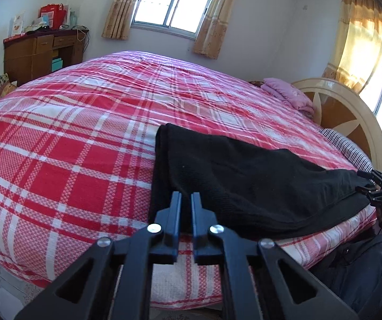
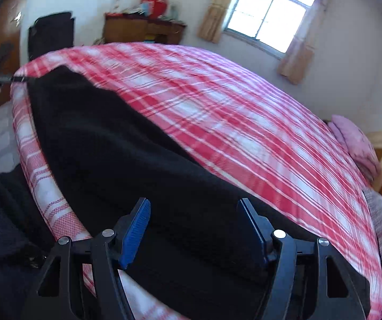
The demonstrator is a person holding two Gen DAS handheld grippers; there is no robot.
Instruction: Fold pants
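Your left gripper (image 1: 186, 200) is nearly closed, its fingers pinching the near edge of the black pants (image 1: 244, 176) with only a thin gap between them. Your right gripper (image 2: 194, 212) stands wide over the other end of the pants (image 2: 127, 160), holding nothing. The pants lie stretched along the near edge of the bed (image 1: 71, 138), on its red plaid cover. A pink pillow (image 1: 289, 96) sits at the headboard (image 1: 350, 112) end of the bed, well apart from the pants.
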